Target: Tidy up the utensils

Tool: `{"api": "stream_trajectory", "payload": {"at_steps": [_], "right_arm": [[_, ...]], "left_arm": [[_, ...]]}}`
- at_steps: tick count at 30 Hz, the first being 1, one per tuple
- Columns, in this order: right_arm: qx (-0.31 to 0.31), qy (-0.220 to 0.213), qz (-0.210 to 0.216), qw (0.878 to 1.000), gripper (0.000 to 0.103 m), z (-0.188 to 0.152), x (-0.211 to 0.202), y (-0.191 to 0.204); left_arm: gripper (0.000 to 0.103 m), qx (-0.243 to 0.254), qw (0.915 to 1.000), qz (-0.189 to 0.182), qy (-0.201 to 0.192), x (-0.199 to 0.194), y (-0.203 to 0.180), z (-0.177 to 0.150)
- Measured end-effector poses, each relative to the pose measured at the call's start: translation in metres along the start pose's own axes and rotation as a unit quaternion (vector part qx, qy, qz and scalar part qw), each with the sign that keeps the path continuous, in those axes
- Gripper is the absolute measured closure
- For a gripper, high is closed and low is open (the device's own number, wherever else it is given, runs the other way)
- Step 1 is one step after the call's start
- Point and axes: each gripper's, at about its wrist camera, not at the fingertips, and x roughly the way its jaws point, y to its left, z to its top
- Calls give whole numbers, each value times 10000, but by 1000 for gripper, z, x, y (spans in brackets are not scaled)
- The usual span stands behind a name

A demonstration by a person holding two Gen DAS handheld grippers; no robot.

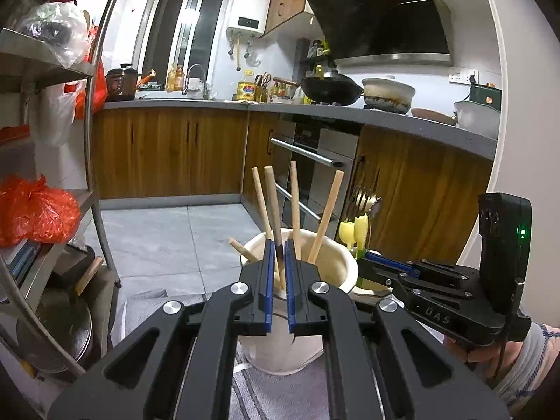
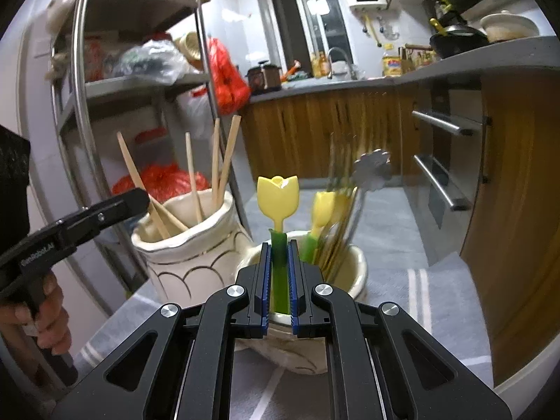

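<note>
My left claw point(image 1: 279, 245) pinches a dark-tipped chopstick point(image 1: 273, 206) over the cream holder point(image 1: 329, 262), my right claw point(image 2: 279, 245) pinches the tulip utensil point(image 2: 278, 196) above the smaller cup point(image 2: 353, 266) at its three o'clock, so I lower both straight, releasing only once seated.

Dim indoor kitchen light, strong fisheye warp

Cool overhead light glares on the window point(image 1: 187, 17); both views bend straight lines and darken to black at the corners, and the forks point(image 2: 337, 189) in the right wrist view smear with motion blur.

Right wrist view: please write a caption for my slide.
Right gripper shut on tulip-topped utensil over cream holder.
</note>
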Motion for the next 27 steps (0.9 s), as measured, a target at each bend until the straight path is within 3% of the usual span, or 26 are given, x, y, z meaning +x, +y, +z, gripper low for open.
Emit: {"api": "stream_trajectory", "payload": {"at_steps": [7, 9, 14, 23, 25, 26, 27], "right_arm": [[30, 141, -16, 9999, 93, 0, 1, -2], [20, 124, -64, 9999, 84, -1, -5, -3], [66, -2, -205, 9998, 84, -9, -29, -7], [-142, -205, -691, 9973, 84, -39, -75, -11], [-135, -239, -801, 9964, 78, -41, -78, -12], [-118, -266, -871, 9958, 69, -42, -78, -13], [-115, -313, -916, 9952, 62, -43, -80, -14]], "left_arm": [[97, -30, 10000, 25, 52, -1, 1, 1], [95, -45, 10000, 52, 70, -2, 2, 2], [95, -48, 9999, 87, 95, -13, 4, -1], [95, 272, 9990, 289, 223, -36, -2, -35], [90, 328, 9985, 325, 305, -34, -6, -44], [86, 350, 9983, 316, 328, -32, -10, -48], [75, 366, 9984, 312, 303, -32, -12, -51]]}}
